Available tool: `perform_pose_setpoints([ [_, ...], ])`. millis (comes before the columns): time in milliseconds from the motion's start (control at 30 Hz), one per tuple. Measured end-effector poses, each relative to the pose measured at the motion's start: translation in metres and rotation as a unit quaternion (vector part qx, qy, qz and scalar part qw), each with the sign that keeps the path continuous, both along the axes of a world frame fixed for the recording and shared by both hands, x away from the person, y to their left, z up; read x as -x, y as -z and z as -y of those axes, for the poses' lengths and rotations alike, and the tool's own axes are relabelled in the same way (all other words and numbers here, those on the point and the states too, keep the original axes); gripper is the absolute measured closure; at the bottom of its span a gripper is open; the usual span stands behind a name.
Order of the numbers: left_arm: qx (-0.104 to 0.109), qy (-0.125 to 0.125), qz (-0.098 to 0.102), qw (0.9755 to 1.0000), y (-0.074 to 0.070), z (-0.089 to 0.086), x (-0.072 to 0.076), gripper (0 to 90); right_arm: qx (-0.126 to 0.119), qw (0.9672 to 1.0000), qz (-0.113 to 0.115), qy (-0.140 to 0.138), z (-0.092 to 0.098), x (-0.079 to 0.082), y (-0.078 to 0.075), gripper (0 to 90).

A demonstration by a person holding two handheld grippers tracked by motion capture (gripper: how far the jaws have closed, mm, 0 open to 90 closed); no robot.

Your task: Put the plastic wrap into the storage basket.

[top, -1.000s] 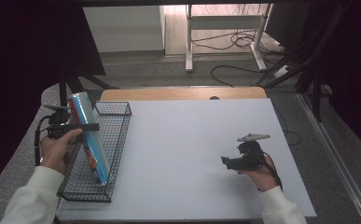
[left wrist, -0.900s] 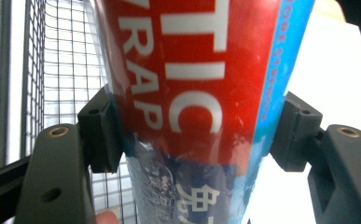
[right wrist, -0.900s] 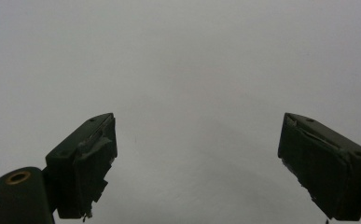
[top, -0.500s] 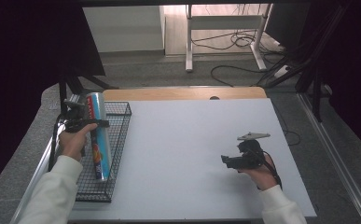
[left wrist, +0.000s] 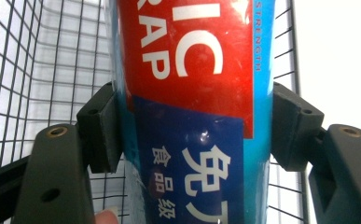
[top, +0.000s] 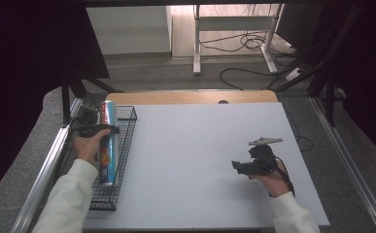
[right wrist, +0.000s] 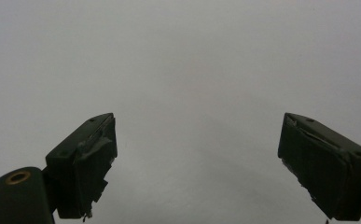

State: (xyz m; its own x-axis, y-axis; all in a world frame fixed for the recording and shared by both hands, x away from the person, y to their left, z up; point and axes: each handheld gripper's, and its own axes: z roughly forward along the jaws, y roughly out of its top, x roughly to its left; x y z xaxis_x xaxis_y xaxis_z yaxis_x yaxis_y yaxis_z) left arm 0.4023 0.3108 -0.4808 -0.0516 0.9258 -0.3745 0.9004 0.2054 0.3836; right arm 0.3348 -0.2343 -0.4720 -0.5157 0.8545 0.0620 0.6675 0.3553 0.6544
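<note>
A long tube of plastic wrap point(top: 106, 154), blue with a red label, lies lengthwise in the black wire basket point(top: 124, 156) at the table's left edge. My left gripper point(top: 109, 129) is shut across the tube near its far end. In the left gripper view both pads point(left wrist: 101, 130) press the sides of the tube point(left wrist: 192, 93), with the basket's mesh point(left wrist: 38, 70) behind. My right gripper point(top: 235, 166) rests low over the white table at the right, pointing left. Its jaws stand wide open in the right gripper view point(right wrist: 197, 158) with nothing between them.
The white tabletop point(top: 190, 145) spreads between the basket and the right hand. A wooden strip point(top: 190, 97) runs along the table's far edge. Beyond it are a desk frame point(top: 234, 29) and cables on the floor.
The left hand has carried the tube farther away and down, so it has gone from steeply tilted above the basket to lying low inside it. The right hand has stayed put.
</note>
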Motion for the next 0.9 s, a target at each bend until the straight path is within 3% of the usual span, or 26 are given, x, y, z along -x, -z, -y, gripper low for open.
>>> perform_pose_setpoints([
  [267,-0.030,-0.011,-0.029,0.9991,0.023,0.004,-0.006,29.9,0.004,1.0000,0.001,0.004,0.000,-0.001,0.001,12.0],
  [300,-0.042,-0.011,-0.031,0.9986,0.025,0.004,-0.006,29.1,0.004,1.0000,0.000,0.003,0.001,-0.001,0.001,11.9],
  [467,-0.032,-0.007,-0.009,0.9994,0.015,-0.001,-0.001,25.6,0.007,1.0000,-0.001,0.002,0.001,-0.002,0.003,12.0],
  [500,-0.021,-0.001,-0.004,0.9998,0.012,0.000,0.000,24.8,0.008,1.0000,-0.001,0.002,0.000,-0.002,0.003,12.0],
  [567,-0.020,0.012,-0.008,0.9997,0.009,0.003,0.002,19.7,0.007,1.0000,-0.002,0.000,-0.001,-0.001,0.004,12.0],
  [667,-0.029,0.023,-0.004,0.9993,0.006,0.007,0.008,17.0,0.007,1.0000,-0.002,-0.004,-0.002,-0.001,0.004,12.0],
  [767,-0.040,0.031,0.018,0.9986,-0.002,0.009,0.018,18.5,0.006,1.0000,0.000,-0.008,-0.002,-0.001,0.005,11.9],
  [900,-0.061,0.049,0.058,0.9953,-0.017,0.015,0.036,20.6,0.006,0.9999,0.002,-0.014,-0.003,-0.002,0.008,11.9],
])
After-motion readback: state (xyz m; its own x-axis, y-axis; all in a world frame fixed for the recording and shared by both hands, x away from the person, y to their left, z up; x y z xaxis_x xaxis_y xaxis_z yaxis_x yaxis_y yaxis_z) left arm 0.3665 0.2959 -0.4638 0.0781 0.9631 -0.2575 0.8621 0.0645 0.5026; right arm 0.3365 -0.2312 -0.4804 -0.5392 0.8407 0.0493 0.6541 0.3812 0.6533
